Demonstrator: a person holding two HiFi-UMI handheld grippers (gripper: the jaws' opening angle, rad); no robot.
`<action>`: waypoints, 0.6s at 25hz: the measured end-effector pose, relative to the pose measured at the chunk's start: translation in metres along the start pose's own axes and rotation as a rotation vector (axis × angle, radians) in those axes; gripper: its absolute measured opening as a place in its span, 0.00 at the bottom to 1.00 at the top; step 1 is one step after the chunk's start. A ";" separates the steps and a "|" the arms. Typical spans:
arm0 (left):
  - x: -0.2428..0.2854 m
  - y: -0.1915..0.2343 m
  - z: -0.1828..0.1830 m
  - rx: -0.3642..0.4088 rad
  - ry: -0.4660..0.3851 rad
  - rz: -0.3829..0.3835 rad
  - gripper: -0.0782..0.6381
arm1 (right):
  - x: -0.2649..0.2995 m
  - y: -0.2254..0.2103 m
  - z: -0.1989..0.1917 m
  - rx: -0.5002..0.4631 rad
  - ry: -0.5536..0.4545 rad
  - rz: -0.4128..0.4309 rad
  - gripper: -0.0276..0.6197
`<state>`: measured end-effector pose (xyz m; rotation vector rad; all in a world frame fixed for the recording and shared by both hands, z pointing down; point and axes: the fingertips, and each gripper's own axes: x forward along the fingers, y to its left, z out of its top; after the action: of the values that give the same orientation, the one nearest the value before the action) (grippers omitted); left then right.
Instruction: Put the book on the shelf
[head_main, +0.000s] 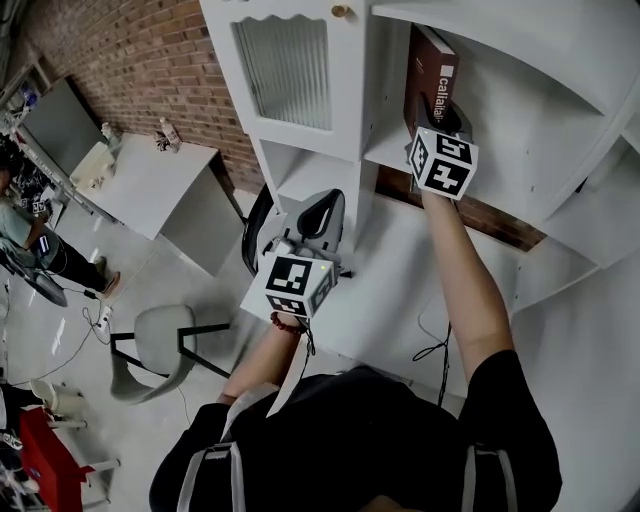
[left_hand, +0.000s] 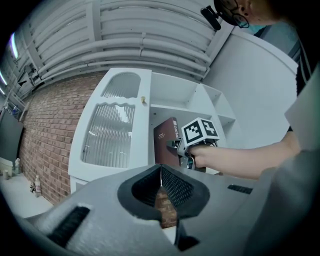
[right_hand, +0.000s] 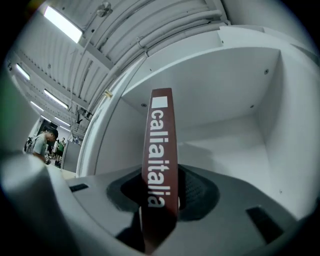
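One book (head_main: 431, 70) is upright inside the shelf's (head_main: 520, 120) open compartment. Of two grippers, the right gripper (head_main: 438, 118) clamps its spine. The left gripper (head_main: 322, 215), nearer and left, is closed and empty.

In the head view the top edge cuts off the white wooden shelf unit (head_main: 352, 90), so its upper compartments go unseen. Inside its open compartment, the lower end of the dark red book (head_main: 430, 70) lies behind the marker cube of the right gripper (head_main: 437, 118). Whether the book's bottom edge touches the shelf board cannot be told. The right gripper view shows only the spine, its foot sunk between the jaws. Left of the shelf unit, the small items (head_main: 166, 133) on the white table (head_main: 160, 190) are too small to name, one perhaps a bottle. In the left gripper view, the right gripper's jaws are hidden behind its cube and the right hand (left_hand: 205, 156).
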<state>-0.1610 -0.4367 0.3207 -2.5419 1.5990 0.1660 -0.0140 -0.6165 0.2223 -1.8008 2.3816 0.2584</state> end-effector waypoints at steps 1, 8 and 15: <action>0.000 0.001 0.000 0.005 -0.003 0.001 0.14 | 0.007 0.000 -0.003 0.001 0.009 -0.005 0.27; -0.005 0.014 -0.002 0.017 0.004 0.026 0.14 | 0.039 0.004 -0.023 -0.039 0.046 -0.060 0.27; -0.005 0.017 -0.008 0.013 0.007 0.039 0.14 | 0.055 0.029 -0.033 -0.045 0.060 0.042 0.28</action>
<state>-0.1783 -0.4407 0.3285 -2.5058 1.6474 0.1503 -0.0573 -0.6677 0.2444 -1.8042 2.4762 0.2691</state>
